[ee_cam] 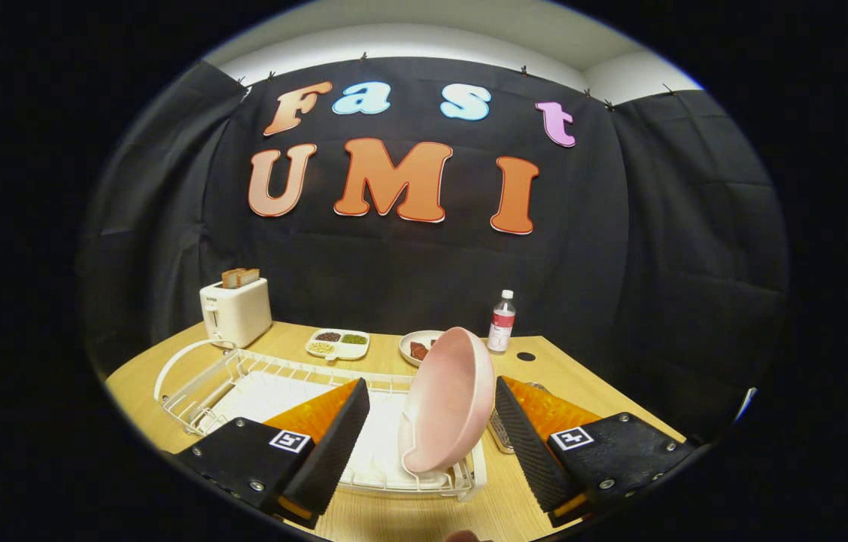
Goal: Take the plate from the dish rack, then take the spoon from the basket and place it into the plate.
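A: Nearest to us, at the bottom of the frame, what do we have?

B: We have the gripper (430,440) with its two fingers spread wide apart, gripping nothing. One finger (333,444) sits at lower left, the other at lower right.

A: And between them?

B: We see the plate (448,399), pink, standing on edge and tilted, just right of the frame's centre. It stands in the gap between the fingers and is closer to the right one. We cannot tell whether that finger touches it; the left one is clearly apart from it.

A: What is the plate in?

B: We see it propped at the right end of the rack (243,380), a white wire one that runs from lower centre toward the left. The rack rests on the table (574,376), light wood.

A: The basket and spoon?

B: Just right of the plate, behind the right finger, we catch the edge of a mesh basket (500,430). We cannot make out a spoon in it.

A: Farther back?

B: Behind the plate we see a dish (416,345) with dark pieces on it, and left of that a white tray (338,343) with divided sections. A bottle (501,322) stands right of centre. At middle left, a white toaster (235,310) holds toast, and beyond it all hangs the black cloth wall.
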`<state>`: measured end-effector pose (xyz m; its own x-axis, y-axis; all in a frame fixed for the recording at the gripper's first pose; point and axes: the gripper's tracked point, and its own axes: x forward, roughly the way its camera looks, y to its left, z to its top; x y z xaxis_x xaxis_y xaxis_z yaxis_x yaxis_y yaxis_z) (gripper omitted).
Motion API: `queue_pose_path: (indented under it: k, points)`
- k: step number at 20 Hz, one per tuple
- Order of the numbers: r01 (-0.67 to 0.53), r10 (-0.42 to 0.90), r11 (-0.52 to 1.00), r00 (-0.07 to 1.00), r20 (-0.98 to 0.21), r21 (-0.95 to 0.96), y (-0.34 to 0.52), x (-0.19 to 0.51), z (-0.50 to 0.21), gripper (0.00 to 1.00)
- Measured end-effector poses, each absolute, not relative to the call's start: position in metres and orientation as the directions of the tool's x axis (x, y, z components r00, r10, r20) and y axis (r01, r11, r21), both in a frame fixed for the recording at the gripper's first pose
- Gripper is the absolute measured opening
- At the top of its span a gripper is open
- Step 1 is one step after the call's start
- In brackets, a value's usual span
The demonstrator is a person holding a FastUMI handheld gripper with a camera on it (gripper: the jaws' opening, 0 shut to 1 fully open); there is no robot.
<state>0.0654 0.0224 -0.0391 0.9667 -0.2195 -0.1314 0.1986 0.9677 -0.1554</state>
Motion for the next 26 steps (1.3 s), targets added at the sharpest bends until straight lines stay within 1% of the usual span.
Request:
queue_pose_path:
  k: [2,4,7,10,12,14,15,17,19,20,23,26]
  points:
    - [0.228,-0.260,0.952,0.955,-0.143,-0.204,0.017,0.074,-0.046,0.99]
    - [0.282,-0.322,0.926,0.937,-0.135,-0.250,0.003,0.081,-0.047,0.99]
    - [0.346,-0.389,0.899,0.913,-0.123,-0.269,-0.014,0.091,-0.048,0.98]
    - [0.363,-0.417,0.888,0.894,-0.164,-0.282,-0.025,0.105,-0.062,0.97]
    - [0.351,-0.408,0.898,0.889,-0.206,-0.266,-0.025,0.114,-0.073,0.92]
    - [0.349,-0.406,0.903,0.883,-0.236,-0.250,-0.025,0.121,-0.081,0.82]
    - [0.352,-0.411,0.901,0.878,-0.244,-0.252,-0.027,0.124,-0.083,0.75]
    - [0.336,-0.395,0.911,0.878,-0.270,-0.241,-0.023,0.130,-0.091,0.62]
    - [0.332,-0.389,0.917,0.866,-0.313,-0.219,-0.020,0.131,-0.099,0.37]
    - [0.333,-0.384,0.920,0.870,-0.309,-0.207,-0.018,0.133,-0.096,0.33]
    - [0.351,-0.405,0.911,0.860,-0.309,-0.217,-0.014,0.134,-0.089,0.28]
    - [0.363,-0.412,0.908,0.862,-0.294,-0.210,-0.010,0.136,-0.079,0.26]
